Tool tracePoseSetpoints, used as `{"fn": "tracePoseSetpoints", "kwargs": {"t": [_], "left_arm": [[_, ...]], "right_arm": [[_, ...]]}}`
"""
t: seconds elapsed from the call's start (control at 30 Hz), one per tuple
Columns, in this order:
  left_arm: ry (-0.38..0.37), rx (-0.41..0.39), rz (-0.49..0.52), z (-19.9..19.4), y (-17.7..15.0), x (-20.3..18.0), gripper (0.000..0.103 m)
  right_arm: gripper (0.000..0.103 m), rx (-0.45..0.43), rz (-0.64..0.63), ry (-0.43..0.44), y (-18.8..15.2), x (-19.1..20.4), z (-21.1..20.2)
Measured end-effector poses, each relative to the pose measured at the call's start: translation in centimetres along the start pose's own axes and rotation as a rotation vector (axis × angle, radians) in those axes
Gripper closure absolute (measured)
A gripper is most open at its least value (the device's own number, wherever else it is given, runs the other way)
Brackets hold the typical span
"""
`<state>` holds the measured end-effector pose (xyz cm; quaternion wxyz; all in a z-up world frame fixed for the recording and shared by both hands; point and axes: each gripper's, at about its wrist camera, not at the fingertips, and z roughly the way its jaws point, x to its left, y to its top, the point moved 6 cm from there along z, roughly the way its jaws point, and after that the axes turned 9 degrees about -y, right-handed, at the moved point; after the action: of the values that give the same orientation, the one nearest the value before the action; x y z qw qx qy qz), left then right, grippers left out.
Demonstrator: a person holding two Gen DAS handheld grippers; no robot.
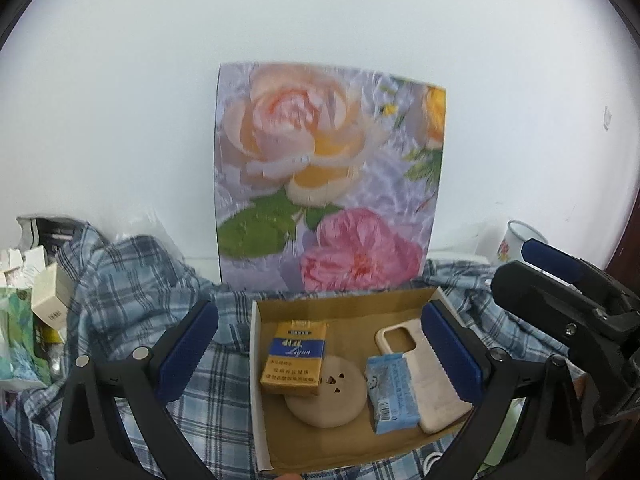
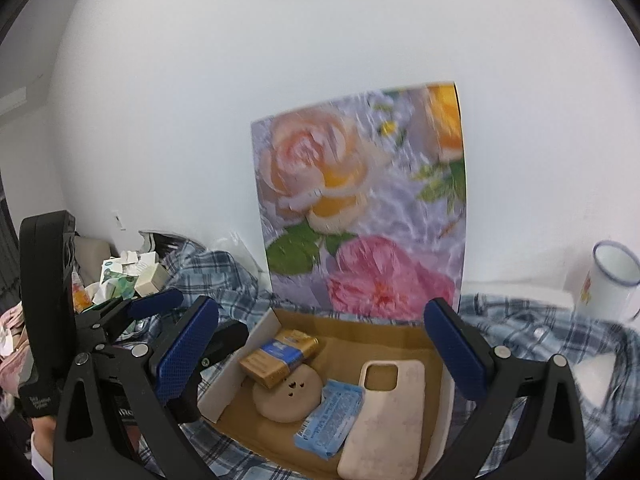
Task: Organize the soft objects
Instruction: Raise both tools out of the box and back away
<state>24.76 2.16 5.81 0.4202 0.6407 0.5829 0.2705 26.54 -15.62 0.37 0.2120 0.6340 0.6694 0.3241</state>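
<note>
Item: shallow brown cardboard tray [image 2: 400, 330], lying on the blue-and-white plaid cloth [image 1: 132, 292]. I count four things inside: a yellow-and-blue cigarette pack [image 2: 280, 354] at ten o'clock, leaning on a round beige pad with small cut-outs [image 2: 286, 398] at centre; a pale blue crinkled tissue packet [image 2: 330, 420] at six; a cream soft phone case [image 2: 386, 416] at four.

Grippers: my left gripper [image 1: 316, 356] and right gripper [image 2: 320, 356] both hang above the tray, blue pads spread wide, nothing held.

Risks, as I judge them: the pack sits tilted, so a nudge could slide it off the pad. The tissue packet overlaps the case edge; a low pass might drag both. The two grippers are near each other, and crossing paths could knock them together.

Surroundings: flowered rose-print board [image 1: 328, 176] propped upright at twelve, close behind the tray and easily toppled. White enamel mug with blue rim [image 2: 612, 280] at two. Heap of small cartons [image 2: 128, 276] at nine.
</note>
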Motion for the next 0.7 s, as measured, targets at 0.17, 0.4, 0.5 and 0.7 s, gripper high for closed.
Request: {"fn": "tracePoseSetpoints", "kwargs": {"t": [0.17, 0.4, 0.5, 0.7], "left_arm": [[-0.010, -0.041, 0.014, -2.5, 1.5, -0.3, 0.000], [-0.014, -0.084, 0.054, -5.2, 2.8, -1.8, 0.000], [-0.027, -0.092, 0.061, -6.2, 3.3, -2.5, 0.000], [-0.054, -0.141, 0.080, -9.6, 4.4, -4.2, 0.000]], "right_arm": [[0.000, -0.042, -0.011, 0.018, 1.5, 0.7, -2.3], [0.000, -0.075, -0.035, 0.027, 2.9, 1.4, -5.1], [0.000, -0.091, -0.044, 0.027, 3.5, 1.7, -6.3], [0.000, -0.137, -0.071, 0.038, 4.8, 2.3, -9.2]]}}
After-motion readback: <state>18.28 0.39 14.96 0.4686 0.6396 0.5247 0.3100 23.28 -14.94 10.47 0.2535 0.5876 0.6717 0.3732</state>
